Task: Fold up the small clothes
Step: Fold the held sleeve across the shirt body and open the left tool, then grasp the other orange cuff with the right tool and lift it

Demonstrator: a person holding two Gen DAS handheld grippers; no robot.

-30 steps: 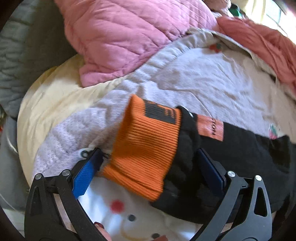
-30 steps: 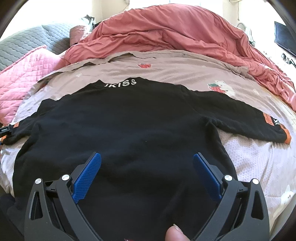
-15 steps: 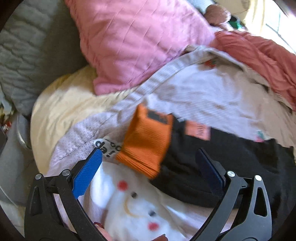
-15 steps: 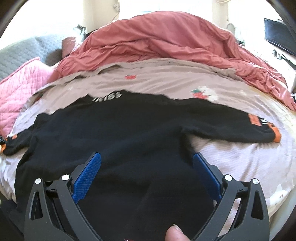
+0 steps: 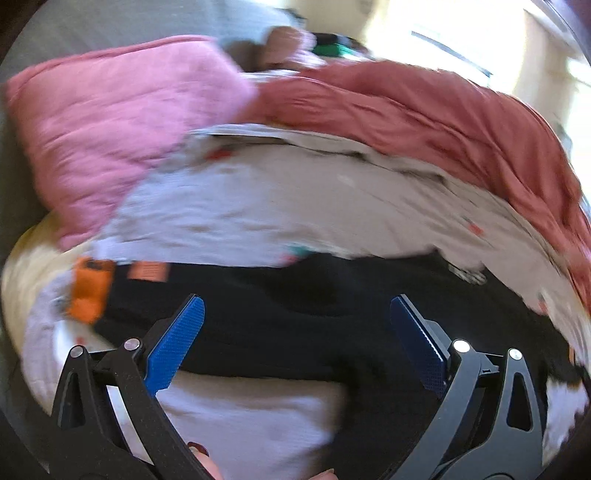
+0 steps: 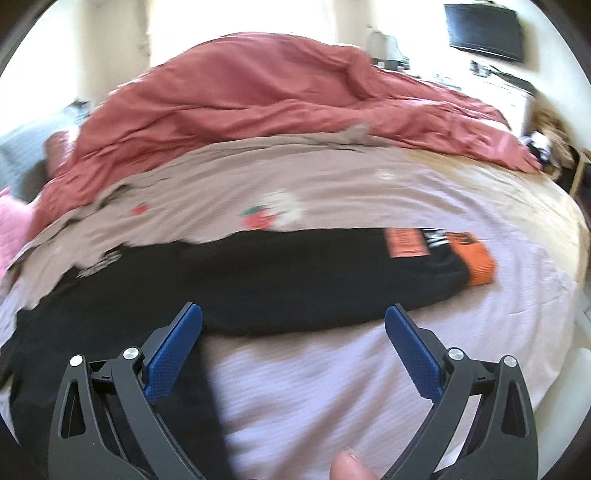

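A small black sweater (image 5: 295, 317) with orange cuffs lies spread flat on a pale lilac sheet. In the left wrist view its left sleeve runs out to an orange cuff (image 5: 90, 291) at the far left. My left gripper (image 5: 295, 328) is open and empty above that sleeve, near the shoulder. In the right wrist view the right sleeve (image 6: 314, 280) stretches to an orange cuff (image 6: 478, 264). My right gripper (image 6: 293, 336) is open and empty, just below that sleeve. Both views are blurred by motion.
A crumpled red duvet (image 6: 258, 96) lies across the far side of the bed. A pink quilted pillow (image 5: 103, 125) sits at the left. The printed sheet (image 6: 332, 387) lies under the sweater. A dark screen (image 6: 484, 29) hangs at the back right.
My left gripper has swung right, away from the left cuff, along the sleeve toward the body. My right gripper has swung right from the sweater's body toward the right sleeve. Both stayed open.
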